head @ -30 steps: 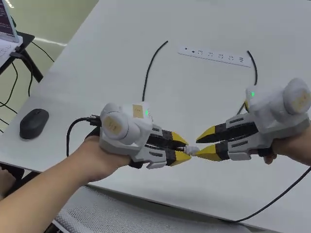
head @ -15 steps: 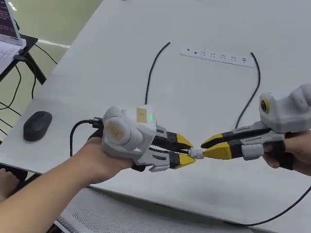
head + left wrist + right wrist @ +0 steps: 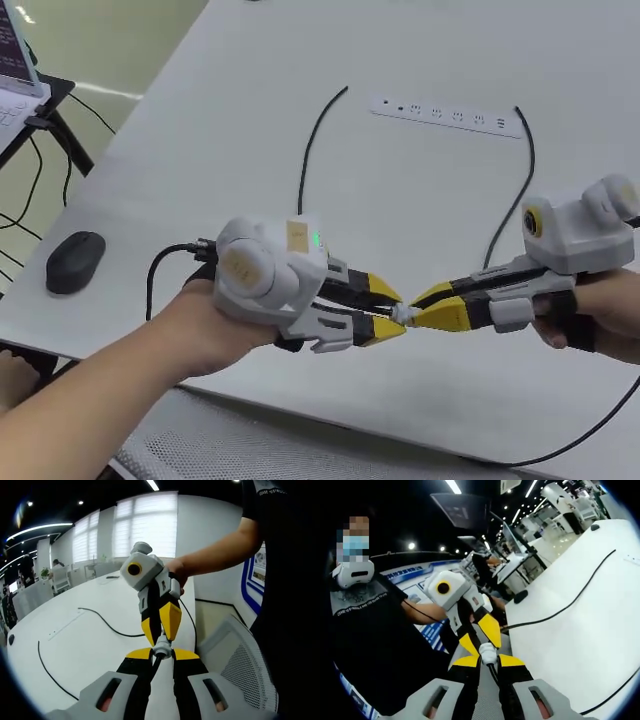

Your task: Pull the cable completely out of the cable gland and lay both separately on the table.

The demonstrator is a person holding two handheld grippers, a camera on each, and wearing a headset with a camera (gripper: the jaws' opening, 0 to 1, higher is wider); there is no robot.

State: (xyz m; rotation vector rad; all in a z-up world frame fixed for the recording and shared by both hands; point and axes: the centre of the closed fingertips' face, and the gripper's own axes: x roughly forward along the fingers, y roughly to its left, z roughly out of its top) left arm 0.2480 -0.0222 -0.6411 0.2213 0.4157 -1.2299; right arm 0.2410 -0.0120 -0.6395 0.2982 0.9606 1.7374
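Observation:
A small white cable gland (image 3: 403,314) hangs above the table's front edge, caught where the two grippers meet tip to tip. My left gripper (image 3: 392,312) comes in from the left and is shut. A thin black cable (image 3: 156,666) runs back from the gland (image 3: 162,651) between its jaws. From the right, my right gripper (image 3: 421,310) is shut on the gland's other end (image 3: 487,653). A dark line (image 3: 493,673) also runs back between the right jaws. In the left gripper view the right gripper (image 3: 161,633) points down at the gland.
A white power strip (image 3: 445,115) lies at the back of the white table (image 3: 230,120). Two loose black cables (image 3: 312,150) (image 3: 515,200) trail across it. A dark mouse (image 3: 75,262) sits at the left edge. A laptop (image 3: 12,60) stands on a side stand.
The right gripper was open around the gland a second ago and has since shut on it. It has also dropped lower. The left gripper has kept its hold and hardly moved.

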